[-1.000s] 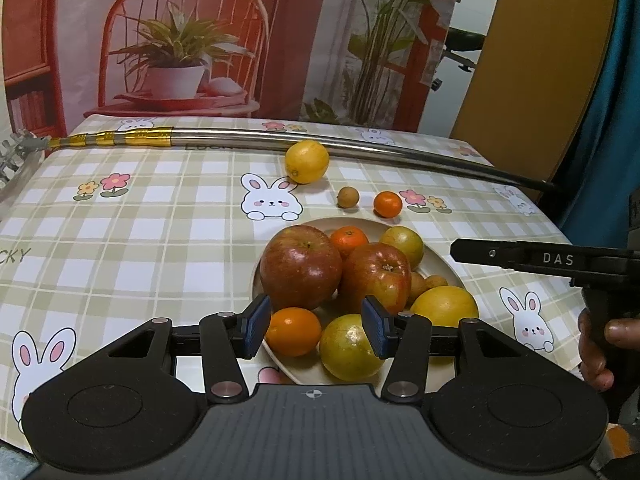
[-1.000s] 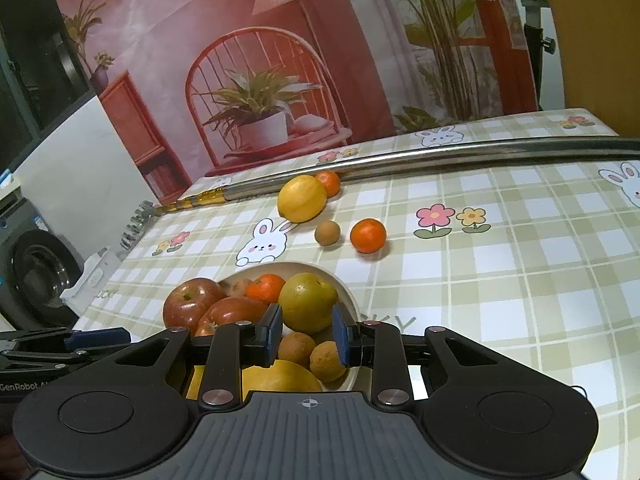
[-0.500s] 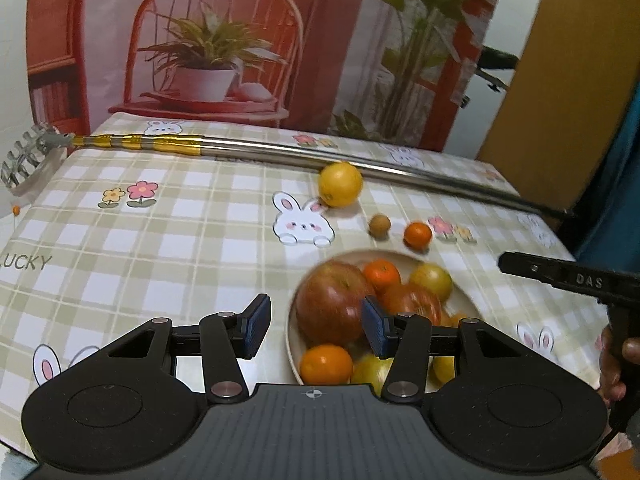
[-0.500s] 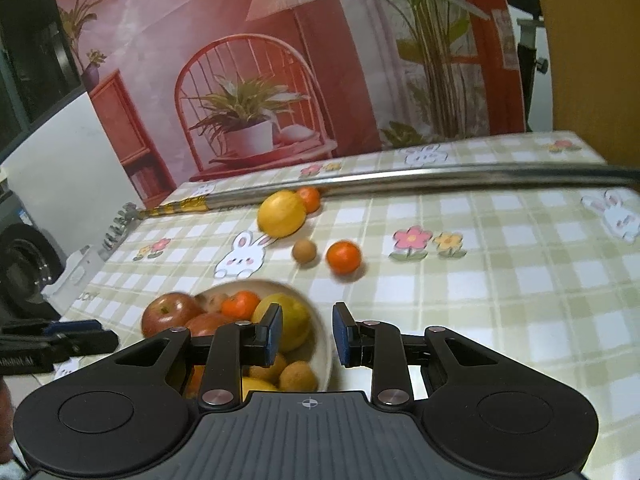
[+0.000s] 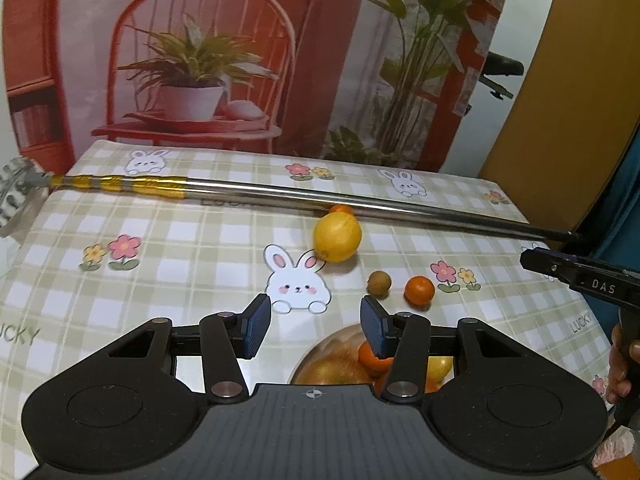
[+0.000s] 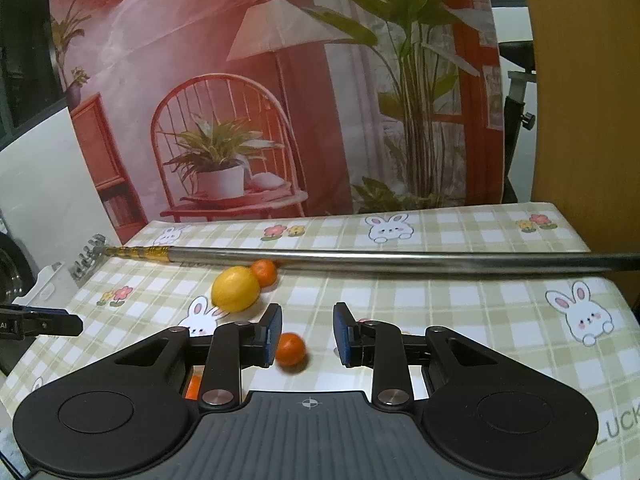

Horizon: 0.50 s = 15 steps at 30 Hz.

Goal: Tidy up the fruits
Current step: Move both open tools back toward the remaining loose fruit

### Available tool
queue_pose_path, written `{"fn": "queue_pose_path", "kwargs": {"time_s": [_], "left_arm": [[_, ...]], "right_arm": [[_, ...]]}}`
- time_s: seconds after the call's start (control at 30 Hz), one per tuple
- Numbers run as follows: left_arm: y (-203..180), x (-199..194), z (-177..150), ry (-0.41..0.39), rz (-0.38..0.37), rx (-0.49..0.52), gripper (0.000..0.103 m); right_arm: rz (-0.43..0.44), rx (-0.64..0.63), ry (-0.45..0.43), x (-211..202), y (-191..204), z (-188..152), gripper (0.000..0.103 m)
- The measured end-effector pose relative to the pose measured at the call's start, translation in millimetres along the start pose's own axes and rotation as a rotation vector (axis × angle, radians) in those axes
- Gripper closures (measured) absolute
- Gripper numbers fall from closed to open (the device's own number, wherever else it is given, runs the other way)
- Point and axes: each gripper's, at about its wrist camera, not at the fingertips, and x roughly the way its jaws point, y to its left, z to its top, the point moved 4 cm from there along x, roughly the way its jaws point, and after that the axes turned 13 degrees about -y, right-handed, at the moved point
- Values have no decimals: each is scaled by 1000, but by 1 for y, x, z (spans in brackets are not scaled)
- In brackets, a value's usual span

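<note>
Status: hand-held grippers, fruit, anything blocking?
Left hand-held gripper open, empty; right hand-held gripper narrow gap, empty. Lemon, two oranges, brown fruit loose on cloth; rest on plate. Pole behind the fruit, not blocking.

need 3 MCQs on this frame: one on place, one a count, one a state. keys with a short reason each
1. Where is the lemon?
A) on the cloth, in front of the metal pole
B) balanced on top of that pole
C) on the floor

2. In the left wrist view, how many fruits lie loose on the cloth, off the plate?
A) two
B) seven
C) four

3. The left gripper is:
A) shut on an orange
B) open, nothing between its pads
C) shut on the pole

Key:
1 A: it rests on the checked cloth, just on the near side of the pole.
2 C: the lemon, a brown fruit and two small oranges.
3 B: only cloth shows in the gap.
</note>
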Motion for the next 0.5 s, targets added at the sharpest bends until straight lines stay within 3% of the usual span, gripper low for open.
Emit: {"fn": "queue_pose_path", "kwargs": {"time_s": [0.17,0.27,0.4,0.5], "left_arm": [[-8,34,4,56,-42,-23,52],[-17,59,5,94,-107,-28,52],[-40,93,7,137,-206,53,52],[-53,116,4,161,-228,125,52]], "right_arm": [[-2,-8,30,17,-7,-2,76],[-5,-12,57,29,-11,-6,76],[-2,-4,78,40,-14,-10,76],[1,7,88,47,-16,-12,76]]}}
